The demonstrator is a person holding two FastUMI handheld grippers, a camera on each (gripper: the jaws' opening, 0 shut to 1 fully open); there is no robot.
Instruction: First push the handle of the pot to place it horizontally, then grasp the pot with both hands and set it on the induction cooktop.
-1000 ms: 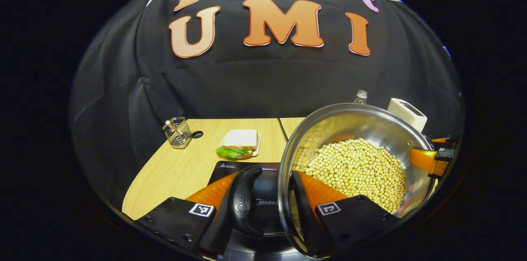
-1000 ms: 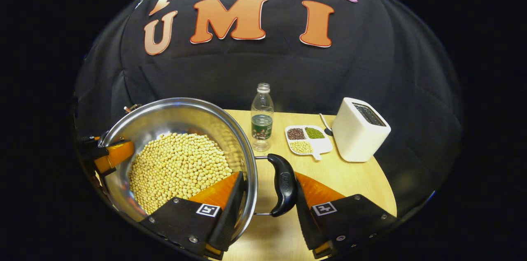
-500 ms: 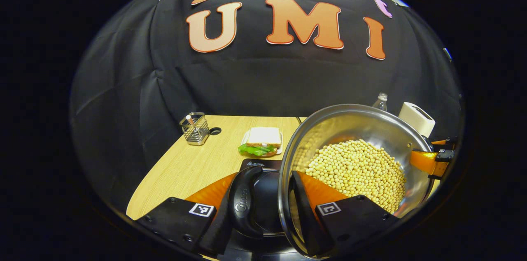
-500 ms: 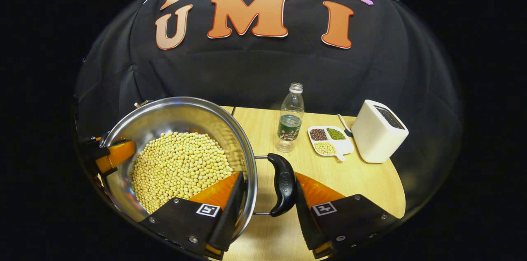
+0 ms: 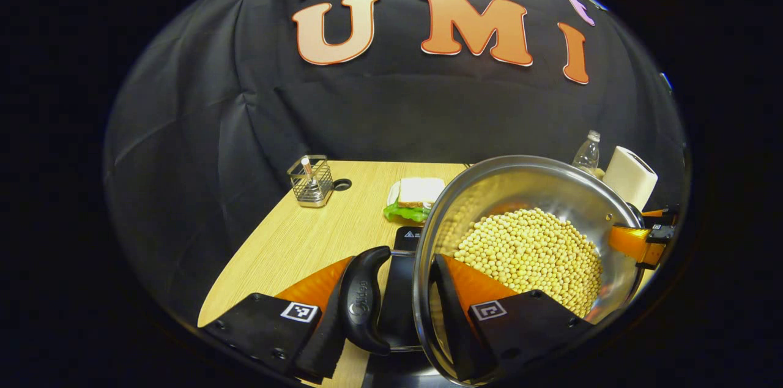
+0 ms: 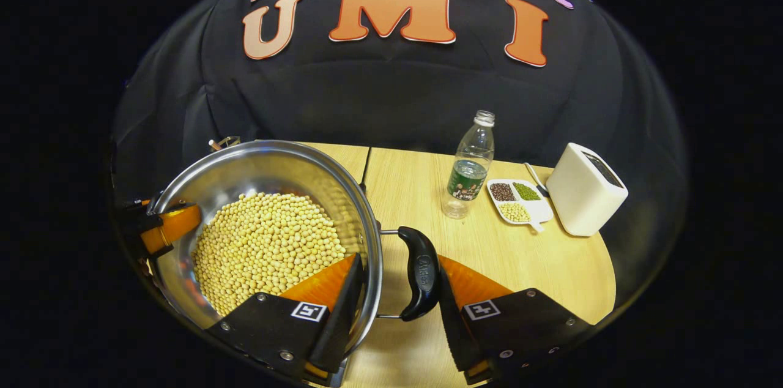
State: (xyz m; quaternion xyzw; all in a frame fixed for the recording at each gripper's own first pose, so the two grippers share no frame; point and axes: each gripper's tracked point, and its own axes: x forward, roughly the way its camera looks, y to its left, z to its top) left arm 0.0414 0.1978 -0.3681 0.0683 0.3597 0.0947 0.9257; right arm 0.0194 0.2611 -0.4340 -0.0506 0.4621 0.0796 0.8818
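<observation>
The wooden table (image 6: pixel 520 253) spreads under everything, and the steel pot (image 6: pixel 269 161), heaped with soybeans (image 6: pixel 269 241), is held above it between the two grippers. In the left gripper view the induction cooktop (image 5: pixel 394 290) lies dark beneath the pot at about 7 o'clock of the rim. At 2 o'clock from the pot in the right gripper view stand a white toaster (image 6: pixel 586 189), a plastic bottle (image 6: pixel 470 164) and a divided dish of beans (image 6: pixel 520 199). The left gripper (image 5: pixel 391 308) points forward, one finger inside the wall, the other outside the black side handle (image 5: pixel 362 299), both clamped. The right gripper (image 6: pixel 394 308) mirrors it, closed over rim and its own handle (image 6: pixel 421 272). A sandwich (image 5: pixel 415 198) and wire basket (image 5: pixel 311 182) sit at 11 o'clock.
</observation>
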